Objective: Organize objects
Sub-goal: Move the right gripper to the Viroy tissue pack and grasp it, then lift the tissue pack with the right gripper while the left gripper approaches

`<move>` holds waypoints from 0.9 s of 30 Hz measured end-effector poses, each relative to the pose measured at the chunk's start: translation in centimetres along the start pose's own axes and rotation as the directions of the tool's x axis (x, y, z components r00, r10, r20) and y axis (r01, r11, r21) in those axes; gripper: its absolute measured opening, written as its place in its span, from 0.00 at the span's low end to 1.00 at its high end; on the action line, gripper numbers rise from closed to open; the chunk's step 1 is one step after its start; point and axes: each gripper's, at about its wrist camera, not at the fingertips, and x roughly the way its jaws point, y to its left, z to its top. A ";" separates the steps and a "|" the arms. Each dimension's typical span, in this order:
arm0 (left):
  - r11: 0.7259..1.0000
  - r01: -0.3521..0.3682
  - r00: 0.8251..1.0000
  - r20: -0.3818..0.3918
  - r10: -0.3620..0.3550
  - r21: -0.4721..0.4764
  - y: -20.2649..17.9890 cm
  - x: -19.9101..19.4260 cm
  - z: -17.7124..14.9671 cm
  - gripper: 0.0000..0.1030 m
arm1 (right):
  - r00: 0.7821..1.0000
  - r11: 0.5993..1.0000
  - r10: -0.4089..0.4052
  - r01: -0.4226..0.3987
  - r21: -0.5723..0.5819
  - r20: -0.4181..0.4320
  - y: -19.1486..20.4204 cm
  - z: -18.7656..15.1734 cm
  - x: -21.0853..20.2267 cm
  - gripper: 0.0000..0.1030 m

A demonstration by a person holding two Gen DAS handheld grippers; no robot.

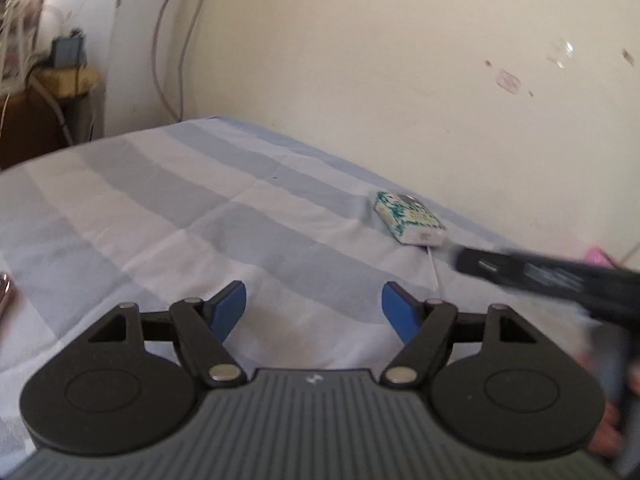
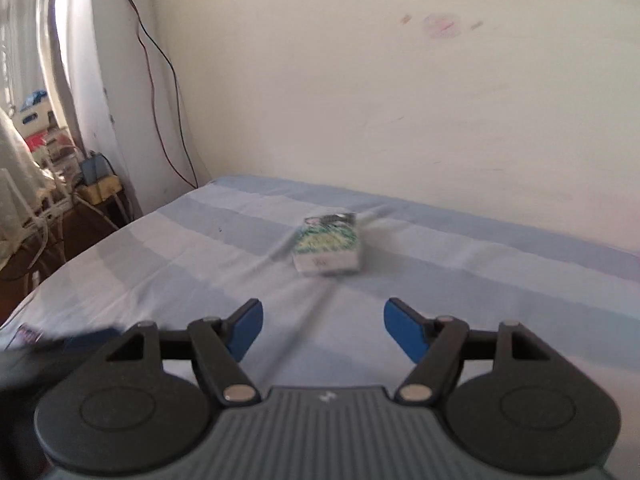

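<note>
Scanning left to right: pinkish object (image 1: 5, 292) sat at the far left edge of the bed sheet (image 1: 160, 208), cut off, identity unclear. Left gripper (image 1: 314, 308) hovered over bare striped sheet, jaws spread wide, holding nothing, probably on standby. Small green-and-white patterned box (image 1: 408, 218) lay flat further right, close to the wall (image 1: 400, 80), a thin white stick (image 1: 434, 272) poking out beneath its near end. Right gripper (image 2: 323, 330) was also wide open and empty, lined up on the box (image 2: 329, 246), still apart from it; judged as the approach for a pick. White end flap carried some print, too blurred to read; no brand legible. Pink item (image 1: 598, 256) peeked in at far right by the wall.
</note>
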 end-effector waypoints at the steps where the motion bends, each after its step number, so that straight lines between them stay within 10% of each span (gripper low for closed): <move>1: 1.000 0.009 1.000 -0.009 -0.010 -0.015 0.2 0.0 -0.1 0.74 | 1.000 1.000 -0.006 0.006 0.006 -0.013 0.2 0.6 1.7 0.68; 8: 0.998 0.045 0.999 -0.027 -0.044 0.033 0.0 -0.4 -0.6 0.74 | 0.995 0.997 -0.061 0.064 0.037 -0.076 0.5 2.5 8.6 0.68; 13: 0.998 0.050 0.998 -0.034 -0.049 0.029 0.7 0.2 -0.5 0.74 | 0.994 0.998 -0.062 0.061 -0.018 -0.089 0.6 1.4 6.3 0.52; 25: 0.936 0.070 0.998 -0.019 -0.067 0.344 -4.7 -1.2 -2.8 0.74 | 0.993 0.993 -0.072 0.063 -0.096 -0.094 -6.2 -12.7 -15.5 0.53; 27: 0.933 0.163 0.985 -0.101 -0.138 0.321 -6.0 -1.8 -3.6 0.74 | 0.991 0.992 -0.097 0.090 -0.083 -0.087 -8.0 -15.3 -19.6 0.53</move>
